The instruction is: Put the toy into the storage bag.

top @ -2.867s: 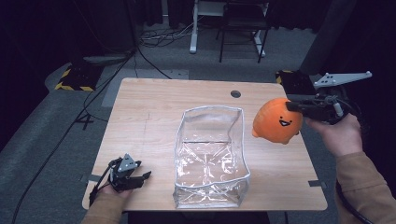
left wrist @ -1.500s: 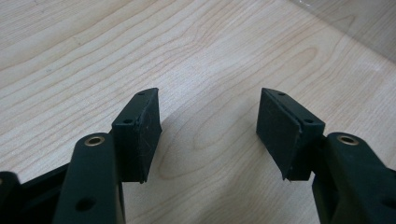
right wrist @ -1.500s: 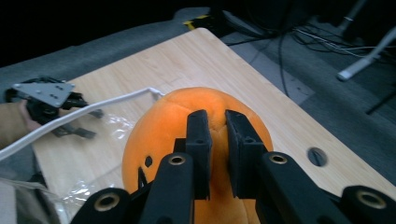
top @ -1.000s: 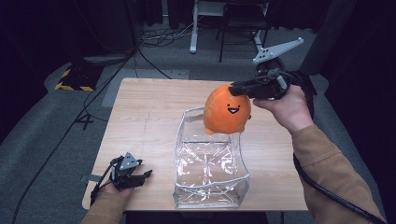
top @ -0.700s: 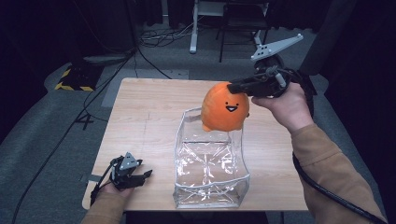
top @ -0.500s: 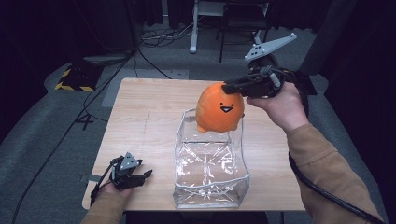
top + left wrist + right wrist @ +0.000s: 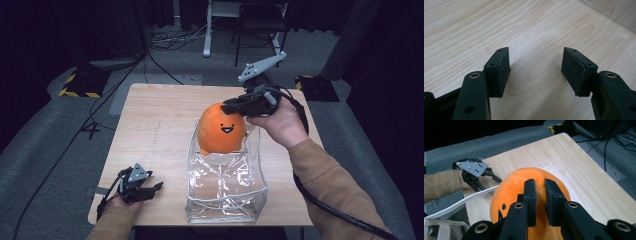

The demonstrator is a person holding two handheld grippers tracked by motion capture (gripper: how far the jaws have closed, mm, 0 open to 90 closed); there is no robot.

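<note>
No readable text, labels, numbers, signs

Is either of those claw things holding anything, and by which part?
The right gripper pinches a fold at the top of the round orange plush toy. The left gripper is open on the table, holding nothing.

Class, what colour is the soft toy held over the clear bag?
Orange, with a small black smiling face; the soft toy shows best in the high view.
</note>
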